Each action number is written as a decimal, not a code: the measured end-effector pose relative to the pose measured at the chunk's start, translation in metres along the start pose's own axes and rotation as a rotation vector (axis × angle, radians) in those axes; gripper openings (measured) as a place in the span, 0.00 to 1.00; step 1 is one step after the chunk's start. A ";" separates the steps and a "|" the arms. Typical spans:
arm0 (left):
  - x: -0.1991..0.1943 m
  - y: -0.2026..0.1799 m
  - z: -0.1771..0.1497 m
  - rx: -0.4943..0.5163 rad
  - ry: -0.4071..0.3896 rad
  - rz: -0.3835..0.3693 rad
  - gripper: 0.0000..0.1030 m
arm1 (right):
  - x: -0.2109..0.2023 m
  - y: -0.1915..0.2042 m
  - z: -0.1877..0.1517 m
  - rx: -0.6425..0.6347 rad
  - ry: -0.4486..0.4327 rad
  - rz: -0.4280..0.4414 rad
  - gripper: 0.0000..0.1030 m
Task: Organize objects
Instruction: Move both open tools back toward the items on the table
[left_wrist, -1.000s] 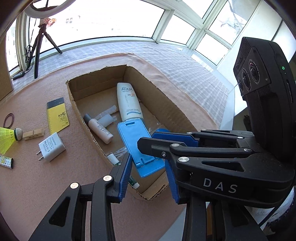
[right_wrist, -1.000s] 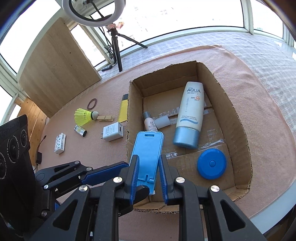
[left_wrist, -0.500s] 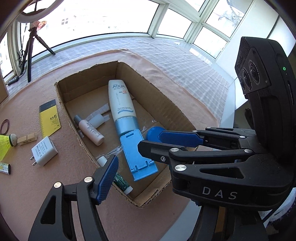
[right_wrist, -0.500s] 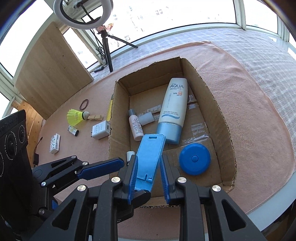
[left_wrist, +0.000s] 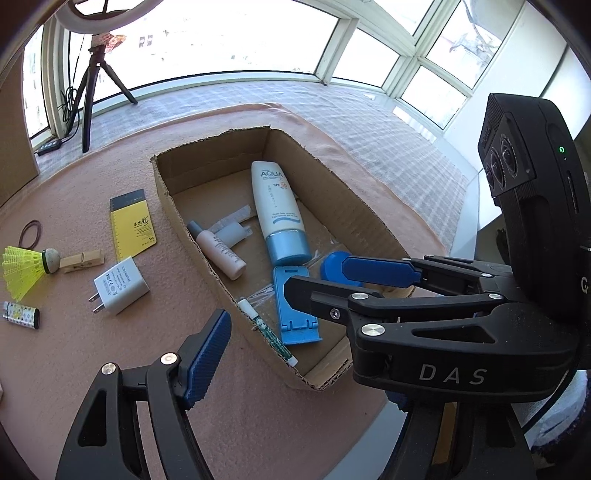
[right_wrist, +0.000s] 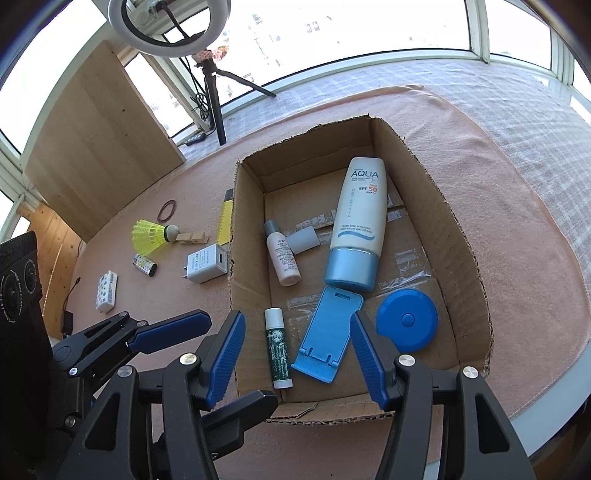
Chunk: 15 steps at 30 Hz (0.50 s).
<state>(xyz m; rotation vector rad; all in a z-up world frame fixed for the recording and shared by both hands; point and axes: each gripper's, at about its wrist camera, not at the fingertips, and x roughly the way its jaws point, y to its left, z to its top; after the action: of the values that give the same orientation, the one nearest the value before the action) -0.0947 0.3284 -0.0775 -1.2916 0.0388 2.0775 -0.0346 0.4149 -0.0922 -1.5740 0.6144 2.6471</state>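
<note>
Phone stand (right_wrist: 328, 332), blue, lies flat on the cardboard box (right_wrist: 461, 236) floor near the counter's front edge, free between the right claw (right_wrist: 297, 354) pads, whose jaws are opening and touch nothing. Left claw (left_wrist: 258, 314) hangs wide apart, empty, over the box's left wall beside the lip balm (right_wrist: 277, 349).

Readable print: one tube, one gripper body

The white sunscreen tube with a pale blue cap (right_wrist: 357, 221) reads "AQUA", "SPF 50"; the black right gripper's body (left_wrist: 452, 373), in the left wrist view, bears "DAS".
</note>
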 end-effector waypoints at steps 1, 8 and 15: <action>-0.003 0.003 -0.001 -0.005 -0.002 0.003 0.74 | 0.001 0.003 0.000 -0.002 0.000 0.001 0.54; -0.021 0.031 -0.014 -0.053 -0.013 0.034 0.74 | 0.006 0.023 -0.001 -0.022 0.005 0.039 0.54; -0.041 0.072 -0.033 -0.135 -0.022 0.089 0.74 | 0.013 0.044 0.000 -0.050 0.012 0.071 0.54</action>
<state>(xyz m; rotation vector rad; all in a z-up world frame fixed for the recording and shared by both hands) -0.0974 0.2395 -0.0838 -1.3687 -0.0558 2.2022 -0.0502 0.3715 -0.0888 -1.6114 0.6207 2.7263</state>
